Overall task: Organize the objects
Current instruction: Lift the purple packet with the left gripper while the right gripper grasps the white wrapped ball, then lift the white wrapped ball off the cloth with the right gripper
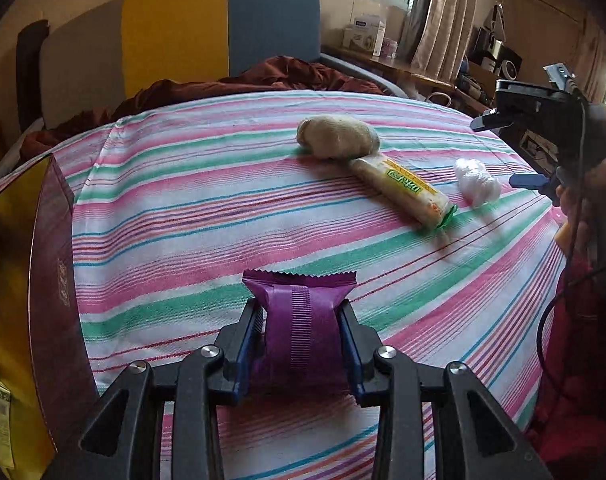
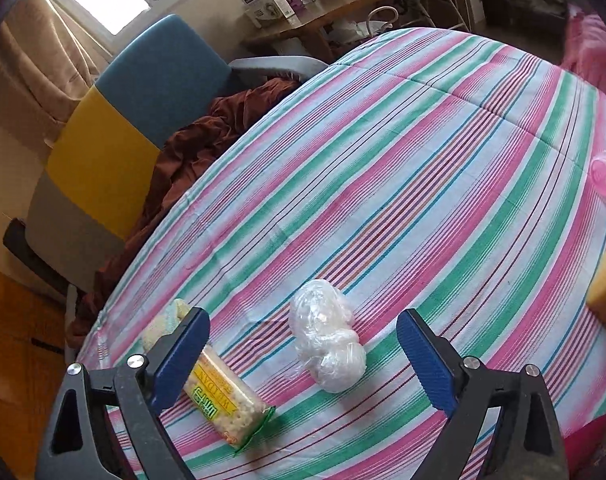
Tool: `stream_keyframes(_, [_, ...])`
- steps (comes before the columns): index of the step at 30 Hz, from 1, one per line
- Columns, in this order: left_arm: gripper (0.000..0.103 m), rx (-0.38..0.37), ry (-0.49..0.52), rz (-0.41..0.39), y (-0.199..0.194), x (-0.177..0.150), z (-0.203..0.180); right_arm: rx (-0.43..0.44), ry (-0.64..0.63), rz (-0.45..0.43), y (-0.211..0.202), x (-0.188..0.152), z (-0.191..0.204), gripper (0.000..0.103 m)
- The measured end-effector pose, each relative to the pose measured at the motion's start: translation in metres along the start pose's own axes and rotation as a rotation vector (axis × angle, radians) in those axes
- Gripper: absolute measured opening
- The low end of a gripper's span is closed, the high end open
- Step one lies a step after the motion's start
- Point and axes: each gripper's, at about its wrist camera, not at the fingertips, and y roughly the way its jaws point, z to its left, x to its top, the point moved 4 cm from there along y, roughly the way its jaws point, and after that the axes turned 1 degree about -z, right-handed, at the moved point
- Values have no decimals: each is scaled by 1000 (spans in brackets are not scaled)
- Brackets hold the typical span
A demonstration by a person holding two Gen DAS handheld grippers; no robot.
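The left gripper (image 1: 303, 328) pinched a purple snack packet (image 1: 301, 320) between its blue pads, above the striped cloth (image 1: 207, 208). The right gripper (image 2: 303, 360) stood spread wide around a clear plastic bundle (image 2: 329, 340) without touching it, a cracker pack (image 2: 223, 396) lying just beside its left finger.

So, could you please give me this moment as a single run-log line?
left tool: shut on purple foil snack packet | right tool: open above clear plastic-wrapped white bundle | striped cloth
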Motion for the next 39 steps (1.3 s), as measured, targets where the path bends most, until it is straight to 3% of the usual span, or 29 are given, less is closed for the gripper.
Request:
stream_keyframes(3, [37, 6, 39, -34, 1, -3, -6, -38, -29, 7, 5, 0, 1, 89])
stream_keyframes(5, [37, 3, 57, -64, 1, -5, -8, -62, -49, 11, 8, -1, 1, 81])
stream_keyframes(12, [37, -9, 52, -79, 1, -6, -7, -142, -139, 72, 29, -8, 9, 67])
stream_keyframes(13, [37, -9, 53, -81, 1, -6, -7, -159, -157, 81, 33, -8, 10, 60])
stream_keyframes(14, [37, -11, 53, -82, 1, -7, -7, -181, -180, 98, 37, -10, 11, 44])
stream_keyframes(15, [37, -13, 53, -83, 0, -7, -6, -198, -201, 122, 43, -13, 12, 36])
stream_keyframes(21, [37, -19, 50, -84, 1, -7, -5, -246, -285, 143, 53, -19, 19, 38])
stream_keyframes(39, [37, -16, 52, -88, 2, -7, -5, -290, -360, 134, 57, -24, 29, 40])
